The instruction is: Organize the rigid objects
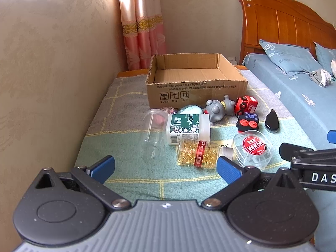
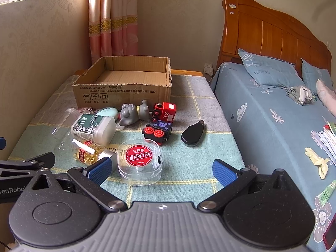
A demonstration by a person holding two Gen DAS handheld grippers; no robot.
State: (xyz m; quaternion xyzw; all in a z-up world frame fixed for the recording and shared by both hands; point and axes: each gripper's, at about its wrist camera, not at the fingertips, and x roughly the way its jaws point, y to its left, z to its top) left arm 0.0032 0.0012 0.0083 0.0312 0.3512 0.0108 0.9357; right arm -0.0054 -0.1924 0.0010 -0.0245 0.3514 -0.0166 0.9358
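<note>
Clutter lies loose ahead of both grippers, heaped before the empty box [image 2: 124, 84] beyond it, probably staged so each piece can be lifted in. Nearest the right gripper [image 2: 160, 171] sits a clear case [image 2: 139, 160] with a red round label; ahead of the left gripper [image 1: 166, 169] a bottle [image 1: 197, 153] of yellow capsules lies on its side. Both grippers are spread wide, holding nothing.

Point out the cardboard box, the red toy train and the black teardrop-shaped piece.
cardboard box [image 2: 124, 95]: right wrist view, printed front wall.
red toy train [image 2: 167, 111]: right wrist view, its red side.
black teardrop-shaped piece [image 2: 192, 134]: right wrist view, top face.
</note>
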